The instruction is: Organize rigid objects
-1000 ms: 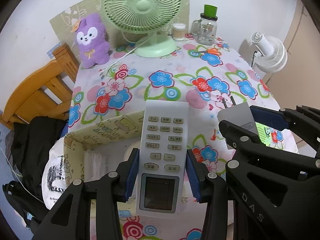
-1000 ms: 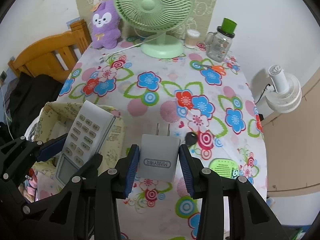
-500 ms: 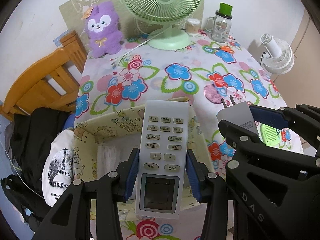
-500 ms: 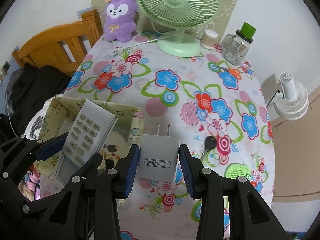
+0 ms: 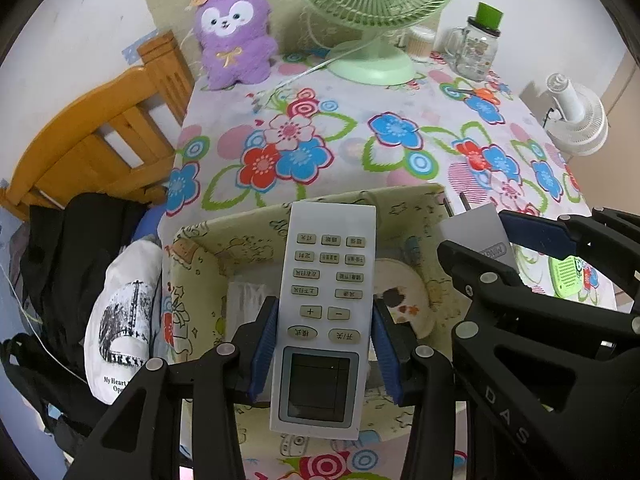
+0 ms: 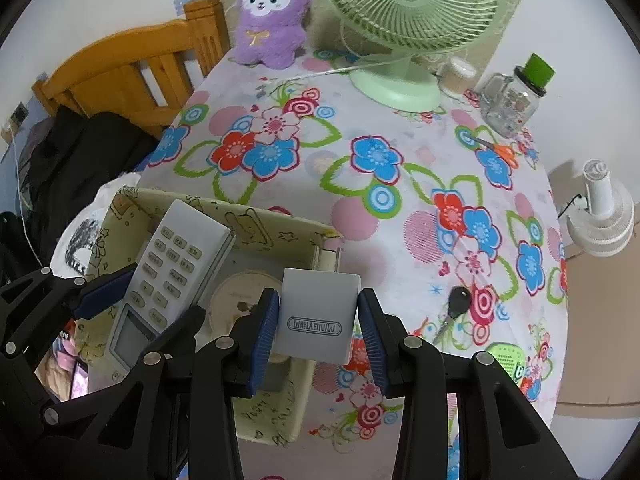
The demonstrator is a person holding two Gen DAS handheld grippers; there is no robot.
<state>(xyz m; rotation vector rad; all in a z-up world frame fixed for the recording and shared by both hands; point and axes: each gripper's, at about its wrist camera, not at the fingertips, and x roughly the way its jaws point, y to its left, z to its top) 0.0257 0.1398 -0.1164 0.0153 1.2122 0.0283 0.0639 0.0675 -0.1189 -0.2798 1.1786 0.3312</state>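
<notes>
My left gripper [image 5: 324, 344] is shut on a white remote control [image 5: 326, 304] and holds it above a cream patterned storage box [image 5: 208, 236] at the table's front left. My right gripper [image 6: 318, 328] is shut on a grey plug adapter [image 6: 318, 316], held over the box's right side [image 6: 316, 240]. The remote also shows in the right wrist view [image 6: 172, 276], and the adapter in the left wrist view [image 5: 478, 228]. Inside the box lie a round cream disc [image 5: 400, 296] and a white packet [image 5: 248, 300].
On the floral tablecloth [image 6: 380, 152] lie a car key [image 6: 454, 308], a green speaker-like gadget [image 6: 506, 356] and orange scissors [image 6: 500, 148]. A green fan [image 6: 404, 40], purple plush [image 6: 272, 12] and glass jar [image 6: 512, 100] stand at the back. A wooden chair [image 5: 100, 140] is left.
Both grippers have moved left and lower with their loads, so the box now lies directly under the remote and the adapter.
</notes>
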